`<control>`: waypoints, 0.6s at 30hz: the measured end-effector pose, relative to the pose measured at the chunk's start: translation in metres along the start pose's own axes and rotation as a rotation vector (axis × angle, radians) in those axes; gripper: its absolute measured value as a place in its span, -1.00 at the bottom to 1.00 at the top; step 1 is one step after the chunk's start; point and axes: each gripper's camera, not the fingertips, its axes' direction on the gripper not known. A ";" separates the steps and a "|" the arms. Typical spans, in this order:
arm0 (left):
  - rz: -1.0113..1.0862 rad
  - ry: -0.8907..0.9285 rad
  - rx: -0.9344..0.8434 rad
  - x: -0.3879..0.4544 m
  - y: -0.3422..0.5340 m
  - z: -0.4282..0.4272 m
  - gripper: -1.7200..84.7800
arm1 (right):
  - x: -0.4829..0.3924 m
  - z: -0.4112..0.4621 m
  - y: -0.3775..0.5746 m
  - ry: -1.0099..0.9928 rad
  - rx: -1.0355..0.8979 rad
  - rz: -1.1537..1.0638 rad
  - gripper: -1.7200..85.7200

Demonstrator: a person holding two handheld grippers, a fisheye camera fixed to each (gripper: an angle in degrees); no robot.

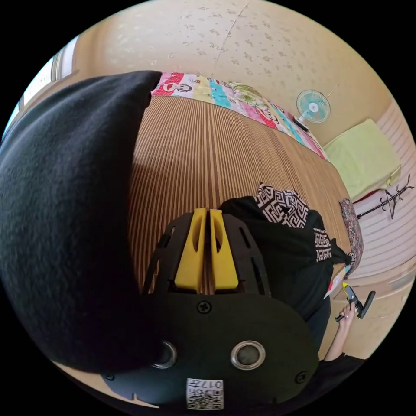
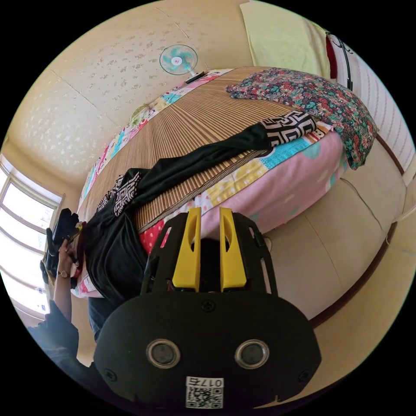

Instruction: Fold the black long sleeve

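Observation:
The black long sleeve (image 2: 125, 225) lies bunched on the striped mat at the bed's edge. One sleeve stretches out to a black-and-white patterned cuff (image 2: 288, 125). In the left gripper view the garment (image 1: 281, 251) sits just right of my left gripper (image 1: 208, 212), whose yellow jaws stand almost together with only mat showing between them. My right gripper (image 2: 210, 212) hovers beside the bed, its jaws apart and holding nothing. A hand holds the right gripper (image 1: 356, 301) beyond the garment, and a hand holds the left gripper (image 2: 63, 232) beside the bunched end. Thick black fabric (image 1: 65, 216) hangs close to the left lens; I cannot tell what it belongs to.
The striped mat (image 1: 208, 151) covers a colourful quilt (image 2: 277, 173) on the bed. A floral pillow (image 2: 312, 99) lies at one end. A fan (image 2: 177, 60) and a coat stand (image 1: 390, 199) stand by the wall. A window (image 2: 21, 216) is behind the person's arm.

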 end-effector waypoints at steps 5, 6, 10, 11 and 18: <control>0.103 -0.083 0.150 0.031 0.050 -0.032 -0.76 | 0.021 -0.018 -0.008 -0.087 0.076 0.049 -0.76; 0.164 -0.038 0.174 0.042 0.063 -0.039 -0.76 | 0.031 -0.023 -0.013 -0.114 0.102 0.083 -0.75; 0.234 0.024 -0.013 0.055 0.077 -0.013 -0.77 | 0.060 -0.039 -0.039 -0.134 0.184 0.146 -0.74; 0.213 0.036 -0.043 0.050 0.078 -0.006 -0.77 | 0.067 -0.047 -0.050 -0.093 0.221 0.154 -0.73; 0.130 0.203 0.138 -0.005 0.100 -0.002 -0.87 | 0.166 -0.050 -0.123 0.041 0.253 0.366 -0.71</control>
